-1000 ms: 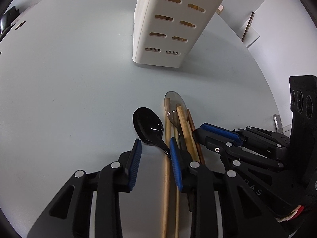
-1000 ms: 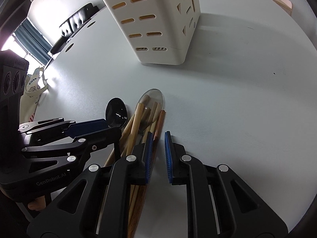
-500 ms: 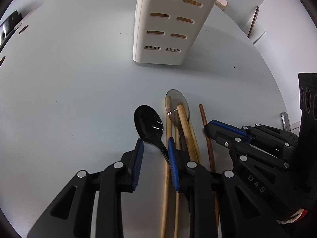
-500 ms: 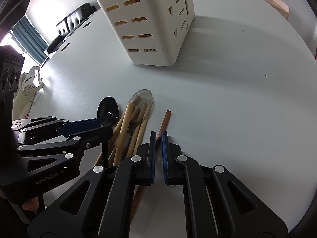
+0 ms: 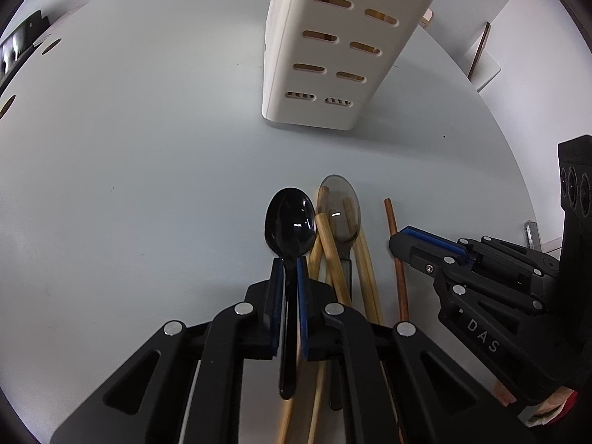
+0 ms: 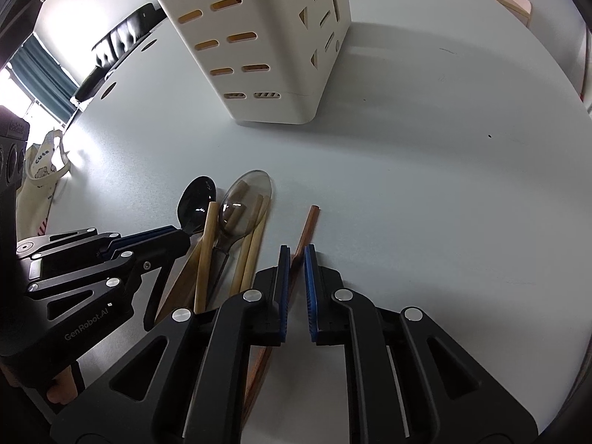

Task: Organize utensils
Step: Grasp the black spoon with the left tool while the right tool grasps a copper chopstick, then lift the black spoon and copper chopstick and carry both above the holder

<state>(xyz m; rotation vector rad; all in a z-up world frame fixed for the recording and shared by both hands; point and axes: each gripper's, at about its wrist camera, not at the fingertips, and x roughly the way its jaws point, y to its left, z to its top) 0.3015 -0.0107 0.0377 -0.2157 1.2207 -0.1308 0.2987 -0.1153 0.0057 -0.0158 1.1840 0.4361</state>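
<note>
A white slotted utensil holder [image 5: 333, 44] [image 6: 259, 44] stands upright on the grey table. In front of it lie a black spoon [image 5: 290, 222] [image 6: 196, 199], a clear smoky spoon [image 5: 340, 207] [image 6: 246, 199], several light wooden chopsticks [image 5: 364, 270] [image 6: 205, 255] and a reddish-brown chopstick [image 5: 397, 259] [image 6: 307, 229]. My left gripper [image 5: 288, 270] [image 6: 177, 238] is shut on the black spoon's handle. My right gripper [image 6: 296, 259] [image 5: 403, 240] is shut on the reddish-brown chopstick, which lies apart from the pile.
The round grey table [image 5: 129, 148] [image 6: 444, 185] extends left and right of the pile. A black chair [image 6: 122, 37] and a tote bag [image 6: 40, 162] are beyond the table's left edge. A small clear object [image 5: 532, 233] sits at the right edge.
My left gripper closed from open onto the black spoon's handle. My right gripper closed on the reddish-brown chopstick and drew it to the right, away from the other utensils.
</note>
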